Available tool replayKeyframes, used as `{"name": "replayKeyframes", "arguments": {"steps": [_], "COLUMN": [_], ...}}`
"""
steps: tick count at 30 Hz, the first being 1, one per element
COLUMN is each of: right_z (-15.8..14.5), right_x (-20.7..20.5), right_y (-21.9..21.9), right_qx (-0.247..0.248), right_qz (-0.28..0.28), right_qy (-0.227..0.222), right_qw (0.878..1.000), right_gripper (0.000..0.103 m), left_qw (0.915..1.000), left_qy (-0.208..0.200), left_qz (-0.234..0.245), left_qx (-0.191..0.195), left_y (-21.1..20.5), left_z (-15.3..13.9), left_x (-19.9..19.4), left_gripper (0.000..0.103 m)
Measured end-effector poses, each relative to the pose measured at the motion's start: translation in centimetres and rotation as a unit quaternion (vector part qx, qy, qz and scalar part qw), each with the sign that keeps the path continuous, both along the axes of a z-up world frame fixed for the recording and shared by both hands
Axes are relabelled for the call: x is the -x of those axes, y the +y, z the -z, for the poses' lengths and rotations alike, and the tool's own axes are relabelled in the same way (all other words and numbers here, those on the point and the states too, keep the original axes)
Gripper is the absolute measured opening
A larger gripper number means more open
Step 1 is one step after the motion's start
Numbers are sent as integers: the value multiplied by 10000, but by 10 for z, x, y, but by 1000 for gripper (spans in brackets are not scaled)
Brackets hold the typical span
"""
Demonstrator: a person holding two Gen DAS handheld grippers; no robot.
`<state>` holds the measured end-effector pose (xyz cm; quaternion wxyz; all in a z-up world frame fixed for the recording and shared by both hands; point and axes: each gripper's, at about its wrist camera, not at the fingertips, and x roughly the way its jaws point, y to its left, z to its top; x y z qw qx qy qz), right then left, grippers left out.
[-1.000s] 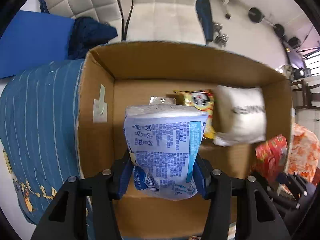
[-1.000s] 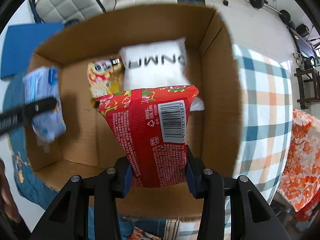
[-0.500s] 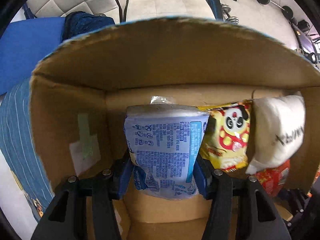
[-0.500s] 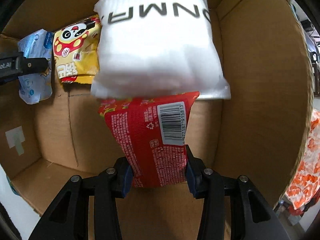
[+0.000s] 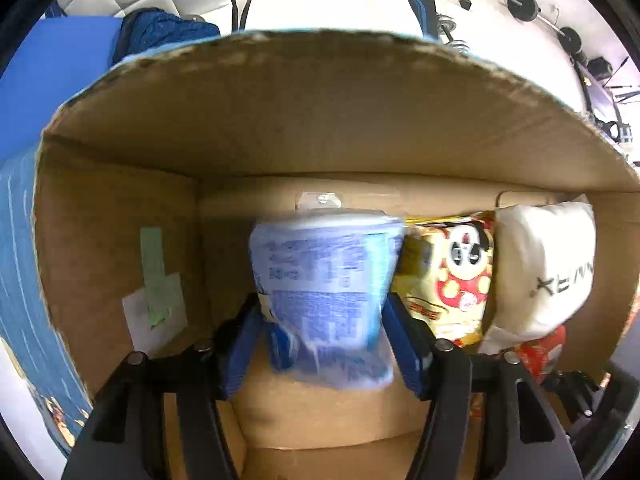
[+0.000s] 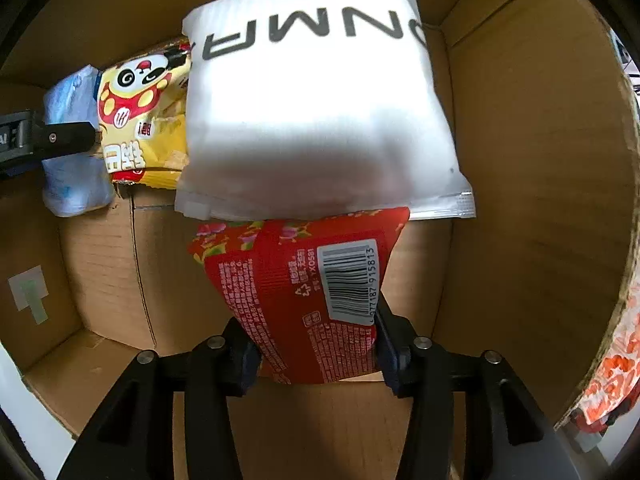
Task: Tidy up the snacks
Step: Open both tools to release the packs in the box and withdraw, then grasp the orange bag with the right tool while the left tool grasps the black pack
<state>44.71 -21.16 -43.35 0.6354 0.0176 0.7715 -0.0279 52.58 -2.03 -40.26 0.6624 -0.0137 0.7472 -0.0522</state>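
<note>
Inside the cardboard box (image 6: 520,160), my left gripper (image 5: 324,320) fingers grasp the blue packet (image 5: 324,288), my right gripper (image 6: 316,332) fingers the red packet (image 6: 304,292); releasing crooked may topple the white bag (image 6: 320,112).

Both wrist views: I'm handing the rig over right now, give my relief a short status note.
Left gripper: shut on the blue packet, inside the cardboard box at its left end.
Right gripper: shut on the red packet, inside the box, just in front of the white packet.
Already in the box: the yellow panda packet and the white packet, side by side along the far wall.
Left to do: release the blue and red packets and withdraw. Whether more snacks wait outside the box cannot be seen.
</note>
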Motion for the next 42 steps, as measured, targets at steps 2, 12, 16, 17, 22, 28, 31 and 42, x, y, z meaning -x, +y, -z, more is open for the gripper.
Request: {"name": "replayKeyframes", "arguments": {"steps": [2,12,16,17,22,28,31,42], "right_z": [-4,-35,-55,-61,-91,-122,-137,-193], "right_x": [0,5,13,14,24,48,62,122], "right_y": [-2,-5,-6,-6,-6,8,12,22], "right_qx": [-46,-295,-305,-301,-259,-175,-187,-248], "right_qz": [47,273,285,269,195,11,-1,-206], "right_qy": [-47,-390,-708,-810,-1158,-1556,-1729,-2243], "right_qw": [10000,9984,9966,9959,9927,9877,9848,9740], "right_gripper": [61,75,97,97,98,98,98,98], "left_qw": [9999,9990,9965,9953,9877,9788,9743,9658], "left_qy": [19,-409,-769,-885,-1473,-2005,-2240,-2547], "left_qz": [-77,1,-186,-231,-355,-329,-230,-472], "left_qx": [99,157,280,314,382,254,71,38], "left_y": [2,-2,20,22,34,39,35,38], "left_z": [-4,-53,-80,-86,-117,-139,-154,-183], "left_x": [1,16,27,33,68,93,113,177], "left_gripper": [66,96,103,103,103,103,103,103]}}
